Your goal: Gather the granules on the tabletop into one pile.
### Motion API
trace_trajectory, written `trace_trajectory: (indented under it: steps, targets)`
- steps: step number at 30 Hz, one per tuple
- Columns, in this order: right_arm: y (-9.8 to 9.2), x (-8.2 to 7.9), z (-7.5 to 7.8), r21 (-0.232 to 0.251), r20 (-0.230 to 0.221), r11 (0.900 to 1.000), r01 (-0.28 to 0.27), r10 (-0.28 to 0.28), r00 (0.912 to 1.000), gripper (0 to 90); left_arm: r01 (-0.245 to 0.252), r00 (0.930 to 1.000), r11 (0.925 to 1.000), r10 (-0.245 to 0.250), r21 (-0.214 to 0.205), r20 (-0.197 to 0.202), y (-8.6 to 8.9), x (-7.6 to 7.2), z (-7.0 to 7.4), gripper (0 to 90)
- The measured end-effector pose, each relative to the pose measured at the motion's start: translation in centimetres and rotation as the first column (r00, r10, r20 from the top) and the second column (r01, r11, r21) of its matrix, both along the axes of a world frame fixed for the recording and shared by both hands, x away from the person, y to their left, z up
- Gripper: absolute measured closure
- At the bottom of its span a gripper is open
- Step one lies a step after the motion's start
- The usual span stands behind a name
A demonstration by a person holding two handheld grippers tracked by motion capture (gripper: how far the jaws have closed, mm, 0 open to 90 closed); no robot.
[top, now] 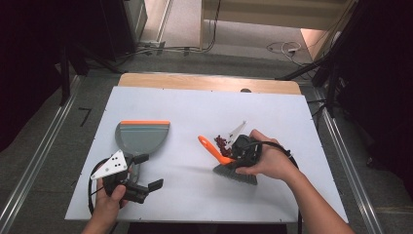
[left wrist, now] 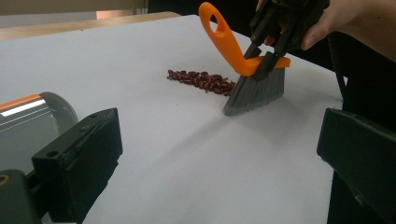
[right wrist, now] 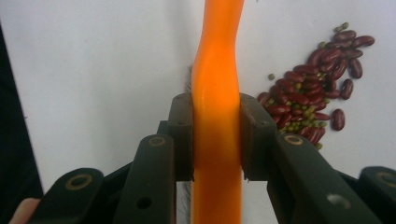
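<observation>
1. Beans lie right of the table's centre, beside the brush clamped in the right gripper jaws.
2. Left gripper jaws gape empty beside the dustpan near the left edge.
3. Risk: a hard sweep may scatter beans past the untended pan.

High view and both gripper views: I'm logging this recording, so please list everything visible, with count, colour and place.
brush: one, orange handle, grey bristles, right of table centre, clamped in a gripper
beans: one pile, dark red with small green ones, beside the bristles
dustpan: one, grey with orange edge, left side
table: one, white top
white strip: one, beyond the beans
left gripper: black, open, near the dustpan's handle
right gripper: black, shut on the brush handle
</observation>
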State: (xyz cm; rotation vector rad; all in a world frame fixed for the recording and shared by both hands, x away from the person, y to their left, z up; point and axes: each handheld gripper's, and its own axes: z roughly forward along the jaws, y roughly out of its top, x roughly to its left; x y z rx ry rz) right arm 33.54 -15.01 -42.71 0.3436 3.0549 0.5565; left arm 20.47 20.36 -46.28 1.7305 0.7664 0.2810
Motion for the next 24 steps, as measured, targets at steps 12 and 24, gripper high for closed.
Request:
trace_trajectory:
  steps: [12, 24]
  targets:
    - [-0.2, 1.8, -0.5, 0.042, -0.008, 0.9991, 0.006, -0.006, 1.0000, 67.9, 0.001, 1.0000, 1.0000, -0.001, 0.001, 0.000, 0.1, 0.0, 0.0, 1.1]
    - [-0.2, 3.7, -0.6, 0.057, -0.020, 0.9983, 0.002, -0.001, 0.9998, 67.9, -0.002, 1.0000, 1.0000, 0.002, 0.001, 0.000, 0.1, 0.0, 0.0, 1.1]
